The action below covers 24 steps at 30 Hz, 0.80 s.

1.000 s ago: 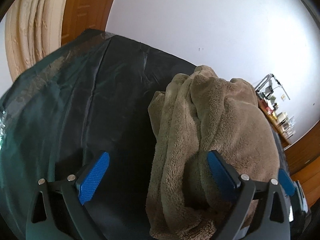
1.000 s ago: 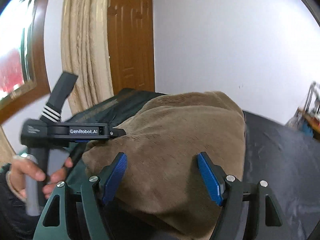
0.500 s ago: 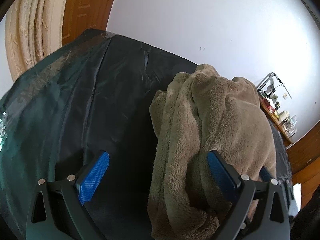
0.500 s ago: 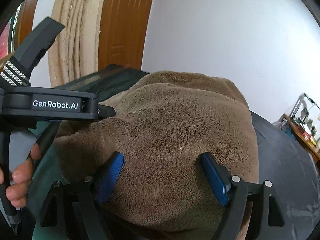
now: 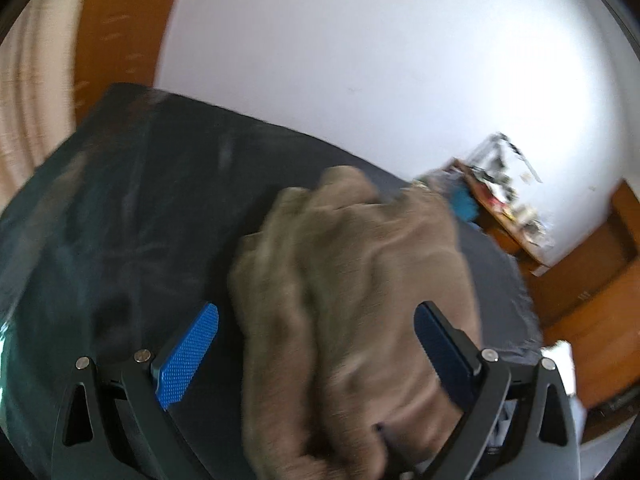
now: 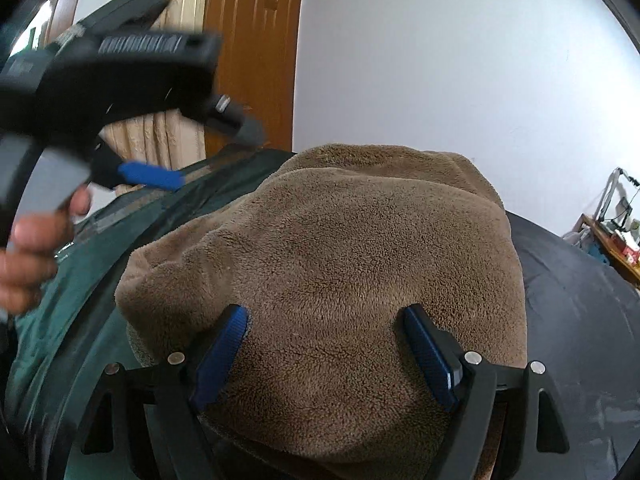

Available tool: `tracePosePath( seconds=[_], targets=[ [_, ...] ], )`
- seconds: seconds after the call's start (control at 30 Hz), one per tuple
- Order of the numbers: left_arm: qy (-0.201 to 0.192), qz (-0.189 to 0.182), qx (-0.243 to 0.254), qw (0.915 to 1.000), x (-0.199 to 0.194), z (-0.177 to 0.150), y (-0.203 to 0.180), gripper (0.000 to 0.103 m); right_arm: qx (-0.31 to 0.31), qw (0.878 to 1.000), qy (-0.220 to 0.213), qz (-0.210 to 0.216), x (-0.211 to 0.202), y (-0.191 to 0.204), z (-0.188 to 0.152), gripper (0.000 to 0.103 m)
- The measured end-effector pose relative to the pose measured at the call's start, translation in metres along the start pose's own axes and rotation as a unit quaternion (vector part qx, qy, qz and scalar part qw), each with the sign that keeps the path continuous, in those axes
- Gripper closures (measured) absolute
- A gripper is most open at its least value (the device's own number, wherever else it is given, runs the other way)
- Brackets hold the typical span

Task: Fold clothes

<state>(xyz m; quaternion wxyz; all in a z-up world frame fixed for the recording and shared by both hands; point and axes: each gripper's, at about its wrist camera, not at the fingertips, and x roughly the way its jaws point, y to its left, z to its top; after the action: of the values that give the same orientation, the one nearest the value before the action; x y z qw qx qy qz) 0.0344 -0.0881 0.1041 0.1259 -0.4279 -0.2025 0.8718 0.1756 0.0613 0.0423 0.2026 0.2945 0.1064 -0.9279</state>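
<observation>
Left wrist view, blurred throughout.
- Curtain, cream, pleated; far left, behind the table's left edge.
- Door, brown wood; just right of the curtain.
- Table cover, dark, creased, sheeted over the table; far edge against the white wall; broad bare stretch on the left half, open room there.
- Left gripper, jaws wide apart; left pad over bare cover, touching nothing; right pad against or just beside the garment's right flank, contact not clear in the blur. No grip seen.
- Brown fleece garment, bundled, heaped on the right half of the cover, reaching from near the far edge down between the jaws.
- Cluttered shelf past the table's right edge, against the wall.

Right wrist view, sharp apart from the left gripper.
- Hand at the left border, around the left gripper's handle; that gripper raised over the table's left edge, clear of the garment, blurred.
- Green cloth along the left edge, under the dark cover.
- Garment, domed, filling the middle, lying on the cover.
- Right gripper, jaws wide, both pads sunk into the fleece at the near edge, a fold of it between them; clamped or only resting, cannot tell.
- Bare cover to the right, open up to the right edge.
</observation>
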Motion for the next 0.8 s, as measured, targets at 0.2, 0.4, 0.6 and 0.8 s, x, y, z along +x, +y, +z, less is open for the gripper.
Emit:
tracePosePath(
  seconds=[0.2, 0.4, 0.6, 0.8],
  targets=[
    [0.071, 0.011, 0.027, 0.9970, 0.046, 0.009, -0.001, 0.003, 0.005, 1.000, -0.004, 0.015, -0.001, -0.004, 0.000, 0.019],
    [0.119, 0.005, -0.014, 0.9928, 0.077, 0.003, 0.023, 0.000, 0.007, 1.000, -0.007, 0.025, -0.001, -0.006, 0.000, 0.019],
    [0.137, -0.035, -0.038, 0.9892, 0.087, -0.003, 0.036, 0.000, 0.010, 0.999, -0.010, 0.032, -0.001, -0.007, 0.000, 0.018],
    [0.123, -0.041, -0.032, 0.9911, 0.088, -0.003, 0.040, 0.000, 0.018, 0.999, -0.017, 0.040, -0.003, -0.009, 0.001, 0.018]
  ],
)
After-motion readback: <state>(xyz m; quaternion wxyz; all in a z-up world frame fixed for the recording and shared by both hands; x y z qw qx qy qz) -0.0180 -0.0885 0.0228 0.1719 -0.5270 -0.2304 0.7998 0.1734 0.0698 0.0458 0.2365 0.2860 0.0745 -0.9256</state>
